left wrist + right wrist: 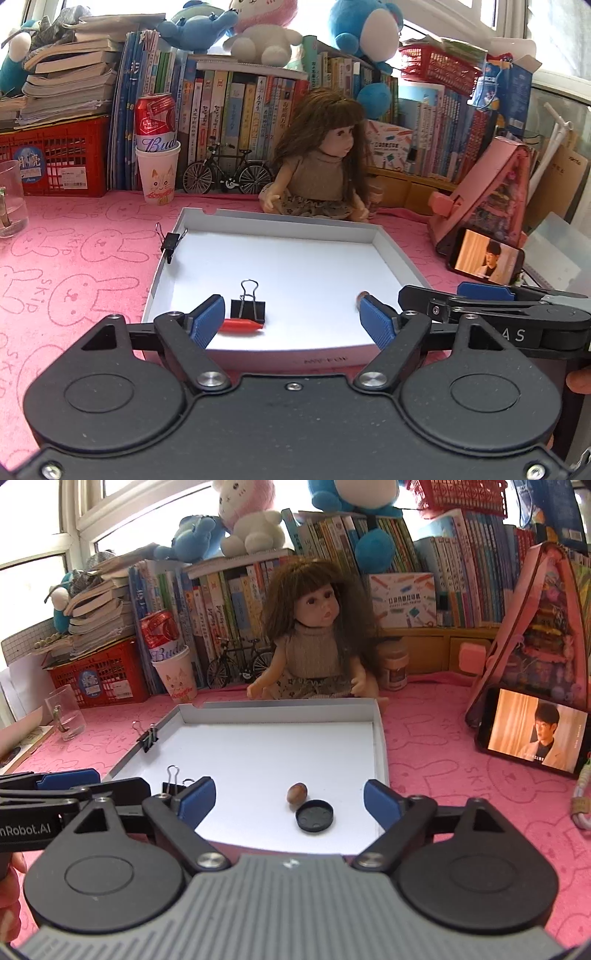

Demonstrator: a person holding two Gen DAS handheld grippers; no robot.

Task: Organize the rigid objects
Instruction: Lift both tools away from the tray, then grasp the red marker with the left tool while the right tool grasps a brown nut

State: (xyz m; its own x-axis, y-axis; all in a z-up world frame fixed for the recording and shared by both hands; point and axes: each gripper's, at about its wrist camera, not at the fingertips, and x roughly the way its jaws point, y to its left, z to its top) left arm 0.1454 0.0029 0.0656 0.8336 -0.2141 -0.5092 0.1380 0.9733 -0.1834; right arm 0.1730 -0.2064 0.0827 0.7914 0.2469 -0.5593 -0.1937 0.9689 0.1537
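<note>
White cardboard box lid [384,254] on the pink bunny-print mat [74,266] is the collection tray. Inside it: black binder clip [248,309] upright near the front edge, red pen-cap-like piece [242,326] lying just in front of it and touching or nearly so, brown nut [297,793], black bottle cap [315,816] open side up just beside the nut. Second binder clip [170,243] is clamped onto the tray's left wall.

Handling, my read:
- All small, light, rigid. No crush risk.
- Binder clip: pinch across the black body, not the wire loops, they swing.
- Nut: rounded, will roll or squirt out; close slowly across its short axis.
- Cap: thin, low; grab across the rim, fingertips nearly on the floor.
- Red piece: narrow, may skid on the smooth card; take it across the middle.

Pose:
- Left gripper [295,321]: jaws spread wide, nothing between the pads, hanging over the front edge of the tray, pitched down, with the clip and red piece by its left finger.
- Right gripper [290,801]: jaws likewise released and empty, same downward tilt; nut and cap lie ahead between the fingers, not touched.
- Both side by side at the tray front, each visible in the other's view.
</note>
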